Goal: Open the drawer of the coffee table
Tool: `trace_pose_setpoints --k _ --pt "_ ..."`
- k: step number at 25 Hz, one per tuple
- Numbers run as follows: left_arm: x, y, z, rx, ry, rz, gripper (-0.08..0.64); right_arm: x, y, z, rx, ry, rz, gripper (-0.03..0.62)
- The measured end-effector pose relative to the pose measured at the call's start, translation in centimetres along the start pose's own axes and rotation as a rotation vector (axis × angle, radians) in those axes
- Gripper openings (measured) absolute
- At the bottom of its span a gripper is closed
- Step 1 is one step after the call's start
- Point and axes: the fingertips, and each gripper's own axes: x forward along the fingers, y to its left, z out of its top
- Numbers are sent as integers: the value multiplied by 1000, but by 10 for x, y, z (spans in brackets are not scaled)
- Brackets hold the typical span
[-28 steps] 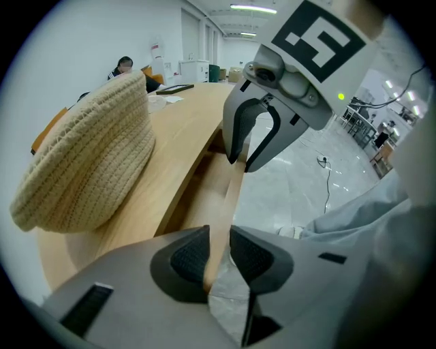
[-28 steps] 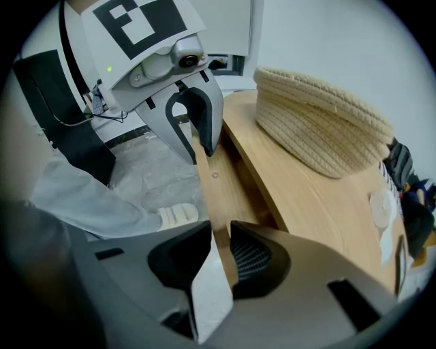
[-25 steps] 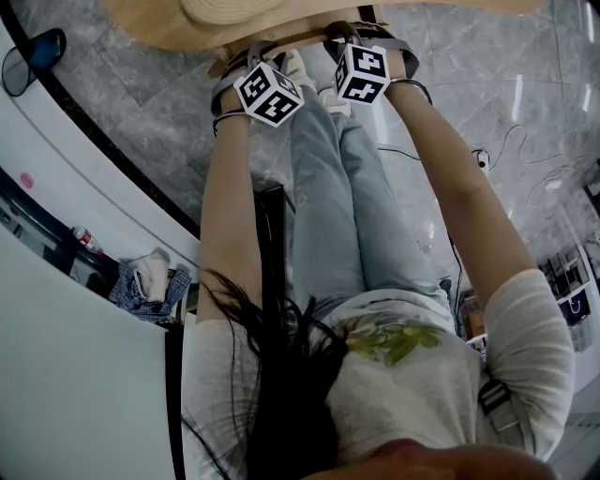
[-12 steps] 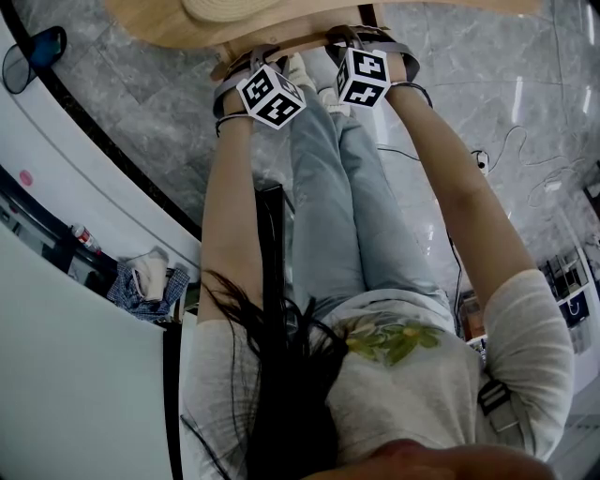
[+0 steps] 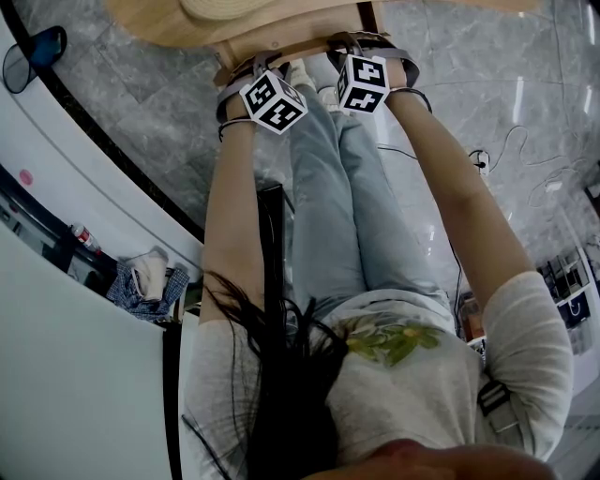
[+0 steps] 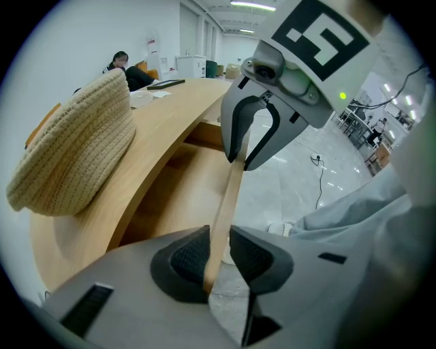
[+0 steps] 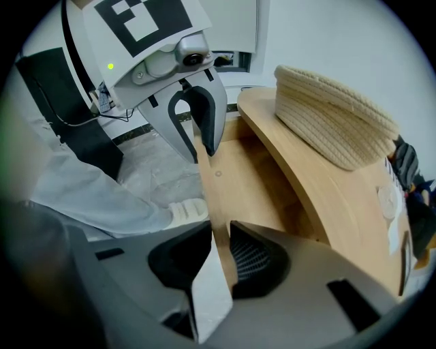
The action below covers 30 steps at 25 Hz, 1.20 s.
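A light wooden coffee table (image 5: pixel 155 23) lies at the top of the head view, with a woven straw hat (image 6: pixel 75 146) on it. The drawer's thin front panel (image 6: pixel 228 198) sticks out under the tabletop. My left gripper (image 6: pixel 216 255) is shut on the panel's top edge. My right gripper (image 7: pixel 219 255) is shut on the same edge further along. Each shows in the other's view, clamped on the panel: the right gripper (image 6: pixel 240 160) and the left gripper (image 7: pixel 202 146). Their marker cubes (image 5: pixel 273 101) (image 5: pixel 364 82) hide the jaws in the head view.
The person's jeans-clad legs (image 5: pixel 337 206) and white shoes (image 7: pixel 185 210) stand right in front of the drawer. A curved white counter (image 5: pixel 84 197) runs along the left, and a black stand (image 5: pixel 272 234) is beside the legs. Cables (image 5: pixel 487 155) lie on the grey marble floor.
Both grippers have shifted slightly toward the person, still clamped on the drawer's front panel, which has come out a little with them.
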Motion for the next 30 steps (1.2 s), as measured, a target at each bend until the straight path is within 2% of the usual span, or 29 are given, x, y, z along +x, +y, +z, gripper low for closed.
trace_pose_setpoints --k 10,16,30 --pt "11 -17 -7 -2 8 -27 97 8 15 -10 -13 17 16 91" --pt "10 -17 -7 -13 -21 -15 97 7 14 -9 -14 -2 1 91" --pt "11 -35 -10 -47 -19 -10 97 5 28 -16 -24 9 2 92"
